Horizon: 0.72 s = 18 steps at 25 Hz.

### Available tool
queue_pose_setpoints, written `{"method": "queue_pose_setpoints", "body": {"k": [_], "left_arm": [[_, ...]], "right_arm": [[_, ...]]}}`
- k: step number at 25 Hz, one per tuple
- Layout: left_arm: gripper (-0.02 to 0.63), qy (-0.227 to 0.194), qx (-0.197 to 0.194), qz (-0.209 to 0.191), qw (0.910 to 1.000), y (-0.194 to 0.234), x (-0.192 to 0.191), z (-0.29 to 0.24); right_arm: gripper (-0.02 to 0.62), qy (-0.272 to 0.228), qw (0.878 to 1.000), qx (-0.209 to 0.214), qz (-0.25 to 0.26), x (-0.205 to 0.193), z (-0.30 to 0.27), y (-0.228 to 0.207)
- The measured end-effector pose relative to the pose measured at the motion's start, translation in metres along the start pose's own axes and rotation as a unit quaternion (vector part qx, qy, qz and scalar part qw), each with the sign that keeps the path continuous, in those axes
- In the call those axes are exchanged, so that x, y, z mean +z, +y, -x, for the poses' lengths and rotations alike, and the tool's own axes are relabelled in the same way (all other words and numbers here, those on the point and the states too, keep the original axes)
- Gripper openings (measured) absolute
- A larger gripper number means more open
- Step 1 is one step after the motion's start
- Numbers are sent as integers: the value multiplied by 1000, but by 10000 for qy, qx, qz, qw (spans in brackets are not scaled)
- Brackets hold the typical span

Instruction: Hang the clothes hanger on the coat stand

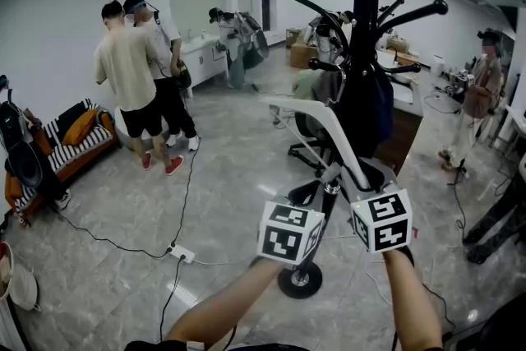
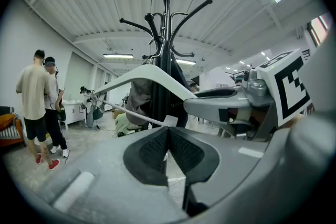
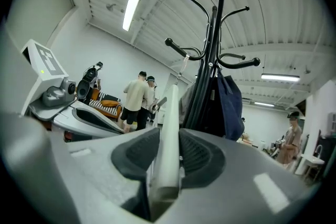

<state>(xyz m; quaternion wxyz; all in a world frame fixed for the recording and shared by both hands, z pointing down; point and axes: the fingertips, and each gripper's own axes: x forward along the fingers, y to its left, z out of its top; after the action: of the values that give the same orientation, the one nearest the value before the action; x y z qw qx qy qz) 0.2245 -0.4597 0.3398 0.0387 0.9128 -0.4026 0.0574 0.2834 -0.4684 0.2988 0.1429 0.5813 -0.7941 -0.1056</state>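
I grip the clothes hanger (image 1: 316,116) with both tools. My right hand-held gripper (image 3: 169,165) is clenched on one of its white arms, and the flat arm stands on edge between the two ribbed pads and runs straight away from them. My left hand-held gripper (image 2: 168,131) has its jaws drawn together. Their tips meet at the flat end of the hanger's thin lower bar, which they seem to pinch.

In the head view the hanger slants up and to the left from both grippers, raised in the air and close in front of the coat stand (image 1: 362,29). I cannot tell whether its hook is over a peg.

The stand is black, with curved pegs that spread from the top of its pole. A dark blue garment (image 3: 231,107) hangs from it on the right side, just behind the hanger.

My right gripper's marker cube (image 1: 382,220) sits beside my left one's (image 1: 289,233), low in the head view, with my bare forearms below them.

Well off to the left, two people (image 1: 127,70) stand with their backs to me near a striped sofa (image 1: 74,145). A power strip (image 1: 182,253) lies on the grey floor (image 1: 222,177).
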Motion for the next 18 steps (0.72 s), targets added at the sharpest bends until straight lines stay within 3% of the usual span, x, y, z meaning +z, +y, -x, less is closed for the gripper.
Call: {"method": "queue_pose_setpoints", "body": {"k": [18], "left_arm": [[6,49,-545,5,9985,-22,1,7]], "right_arm": [[107,-108,9974,-715,-79,13,37,-1]]}}
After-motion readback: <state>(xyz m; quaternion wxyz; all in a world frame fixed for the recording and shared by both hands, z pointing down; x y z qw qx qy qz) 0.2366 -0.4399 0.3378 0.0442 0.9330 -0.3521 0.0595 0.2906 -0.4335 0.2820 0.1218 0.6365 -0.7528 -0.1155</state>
